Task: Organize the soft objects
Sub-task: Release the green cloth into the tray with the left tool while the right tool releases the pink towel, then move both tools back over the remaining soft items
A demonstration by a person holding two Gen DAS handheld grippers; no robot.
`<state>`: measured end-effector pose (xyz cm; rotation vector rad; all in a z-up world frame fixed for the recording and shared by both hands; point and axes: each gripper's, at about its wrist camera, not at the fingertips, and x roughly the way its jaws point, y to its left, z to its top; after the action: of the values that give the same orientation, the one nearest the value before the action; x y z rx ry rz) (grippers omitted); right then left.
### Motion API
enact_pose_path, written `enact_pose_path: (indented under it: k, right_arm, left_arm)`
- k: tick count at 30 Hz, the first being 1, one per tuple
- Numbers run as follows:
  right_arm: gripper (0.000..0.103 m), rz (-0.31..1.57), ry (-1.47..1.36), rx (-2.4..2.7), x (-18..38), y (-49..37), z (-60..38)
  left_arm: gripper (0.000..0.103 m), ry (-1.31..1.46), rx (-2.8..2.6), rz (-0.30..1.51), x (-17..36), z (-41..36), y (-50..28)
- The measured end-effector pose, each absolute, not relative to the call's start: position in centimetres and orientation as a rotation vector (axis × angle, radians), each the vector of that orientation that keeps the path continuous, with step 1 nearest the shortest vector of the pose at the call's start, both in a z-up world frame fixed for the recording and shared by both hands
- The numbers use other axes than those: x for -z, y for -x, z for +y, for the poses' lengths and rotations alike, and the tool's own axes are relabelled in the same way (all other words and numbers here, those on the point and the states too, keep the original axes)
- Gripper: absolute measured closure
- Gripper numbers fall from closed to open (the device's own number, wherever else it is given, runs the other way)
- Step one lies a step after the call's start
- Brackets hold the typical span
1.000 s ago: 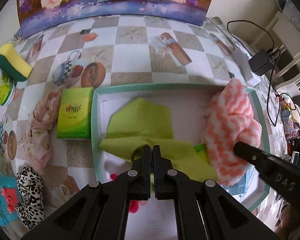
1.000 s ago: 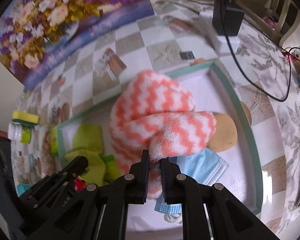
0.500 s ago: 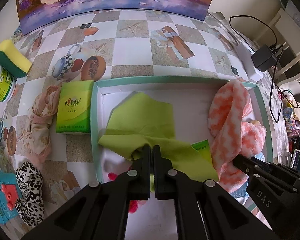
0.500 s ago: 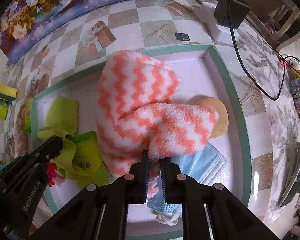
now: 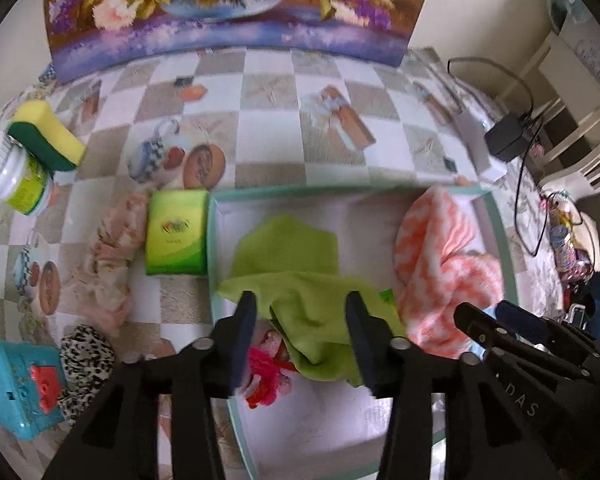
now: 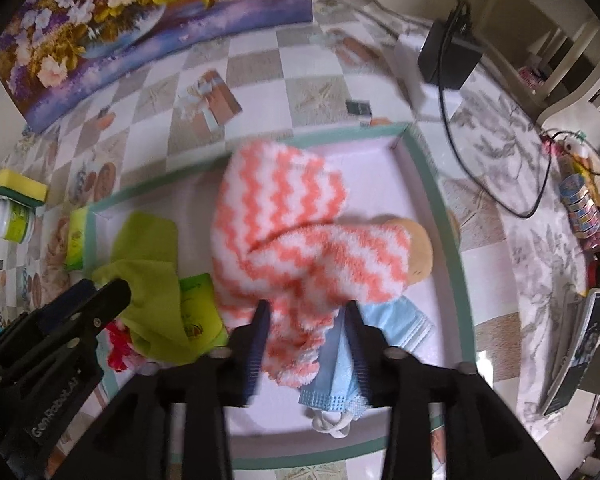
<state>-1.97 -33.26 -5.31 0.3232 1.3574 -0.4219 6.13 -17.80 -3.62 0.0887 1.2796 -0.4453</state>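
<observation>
In the teal-rimmed white tray (image 5: 340, 193) lies a lime green cloth (image 5: 296, 256). My left gripper (image 5: 302, 320) hangs just above its crumpled near end, jaws opening, the cloth loose between them. A fluffy orange-and-white zigzag towel (image 6: 284, 216) rests at the right side of the tray (image 6: 434, 184). My right gripper (image 6: 308, 320) stands over the towel's near end with its jaws opening, and the pads are off the fabric. Each gripper shows in the other's view: the right gripper (image 5: 500, 328) and the left gripper (image 6: 100, 300).
Under the towel lie a blue face mask (image 6: 340, 380) and a tan round puff (image 6: 420, 248); a red-pink item (image 5: 264, 368) sits under the green cloth. Left of the tray are a green tissue pack (image 5: 176, 232), pink scarf (image 5: 112, 264), leopard-print piece (image 5: 86, 356), teal box (image 5: 16, 384) and sponge (image 5: 44, 136).
Both grippers were shut on their cloths and have now spread their jaws and risen a little. The green cloth and the zigzag towel have dropped free into the tray.
</observation>
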Motion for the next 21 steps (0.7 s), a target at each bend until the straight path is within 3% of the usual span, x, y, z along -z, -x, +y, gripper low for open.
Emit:
enact_pose_path:
  k: [5, 13, 18, 21]
  right_arm:
    - [0.037, 1.301, -0.307, 0.433, 3.5, 1.8, -33.1]
    - [0.002, 1.268, -0.271, 0.443, 3.0, 1.8, -32.8]
    - [0.000, 1.265, -0.264, 0.460, 3.2, 1.6, -33.1]
    - [0.000, 1.269, -0.275, 0.464, 3.3, 1.7, -33.4]
  left_arm:
    - [0.033, -0.060, 0.403, 1.255, 2.4, -16.8, -6.5]
    - [0.012, -0.044, 0.321, 1.262, 3.6, -15.5, -7.2]
    - [0.000, -0.030, 0.269, 1.233, 3.8, -14.5, -7.7]
    - [0.000, -0.014, 0.230, 1.222, 4.0, -13.7, -8.0]
